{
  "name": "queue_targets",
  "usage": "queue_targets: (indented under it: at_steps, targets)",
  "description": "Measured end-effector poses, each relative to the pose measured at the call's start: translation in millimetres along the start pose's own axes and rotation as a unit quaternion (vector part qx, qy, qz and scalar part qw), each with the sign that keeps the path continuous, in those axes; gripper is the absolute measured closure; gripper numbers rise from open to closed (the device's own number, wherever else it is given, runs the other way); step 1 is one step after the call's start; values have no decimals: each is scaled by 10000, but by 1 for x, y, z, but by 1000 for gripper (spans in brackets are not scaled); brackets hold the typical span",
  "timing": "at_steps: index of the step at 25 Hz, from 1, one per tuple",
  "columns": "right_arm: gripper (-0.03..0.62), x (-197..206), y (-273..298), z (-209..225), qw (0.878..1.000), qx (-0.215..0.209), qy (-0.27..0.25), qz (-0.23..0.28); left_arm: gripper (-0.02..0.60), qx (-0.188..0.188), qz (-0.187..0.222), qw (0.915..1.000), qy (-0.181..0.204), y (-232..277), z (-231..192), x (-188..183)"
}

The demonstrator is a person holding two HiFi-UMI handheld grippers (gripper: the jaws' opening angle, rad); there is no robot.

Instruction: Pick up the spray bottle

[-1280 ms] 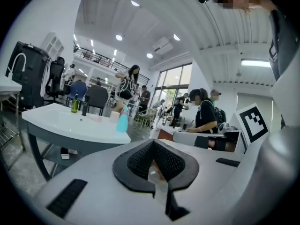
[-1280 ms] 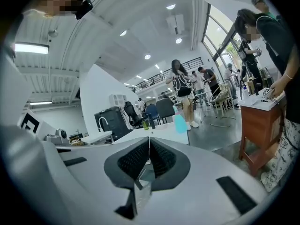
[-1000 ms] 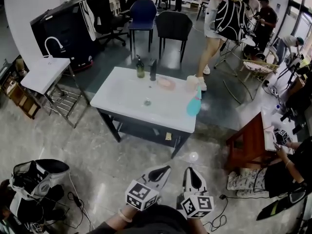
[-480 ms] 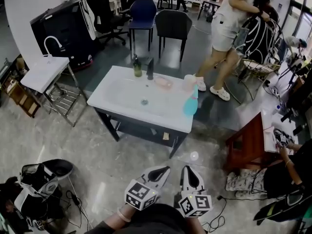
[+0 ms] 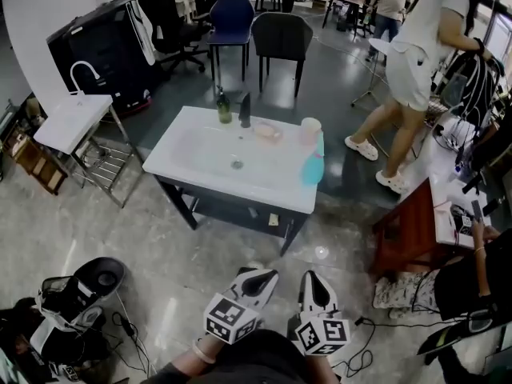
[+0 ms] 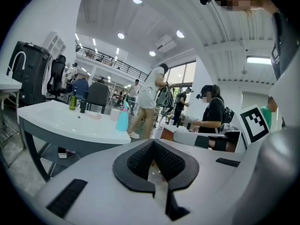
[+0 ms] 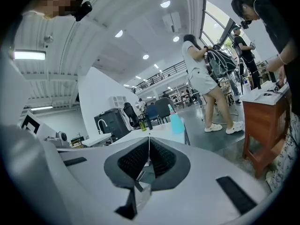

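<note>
Very little that bears on the task has changed over the last second. The left gripper [image 5: 264, 277] and the right gripper [image 5: 310, 282] still sit low and side by side at the person's front, over the floor and well apart from the bench [image 5: 200, 162]. They have not noticeably closed on it.

Each gripper view shows its fingers [image 6: 140, 159] pressed together at the tips with nothing between them. Both are therefore closed and empty.

The spray bottle [image 5: 313, 166], a pale blue one, stands upright at the bench's right edge, near the front right corner, where it was a second ago. A cup [image 5: 310, 128] is just behind it. A pink dish [image 5: 268, 132] and a green bottle [image 5: 224, 109] stand along the far edge.

The plain change is in the background. A passer-by [image 5: 420, 70] who was behind the bench's far right corner has walked off to the right, so the floor by that corner is now free.

The approach has apparently not begun. A gripper, likely the right one given the bottle's side, would have to be carried forward to the bench and its fingers opened before any grasp.
</note>
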State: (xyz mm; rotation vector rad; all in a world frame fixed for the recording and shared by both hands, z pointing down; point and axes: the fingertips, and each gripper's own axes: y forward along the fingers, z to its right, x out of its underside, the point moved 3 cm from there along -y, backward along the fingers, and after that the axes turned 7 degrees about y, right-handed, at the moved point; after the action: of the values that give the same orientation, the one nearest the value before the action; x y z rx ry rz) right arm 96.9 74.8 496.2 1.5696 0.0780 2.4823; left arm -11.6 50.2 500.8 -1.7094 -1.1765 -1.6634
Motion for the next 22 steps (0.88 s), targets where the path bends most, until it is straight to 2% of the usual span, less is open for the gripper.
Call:
queue_targets:
  at_steps: [11, 22]
  targets:
    - [585, -6, 28, 8, 9999, 138, 23, -18, 575, 101, -41, 9999, -18, 23, -24, -7]
    - [586, -27, 90, 33, 9996, 276, 23, 40, 575, 299, -91, 9995, 25, 82, -69, -25]
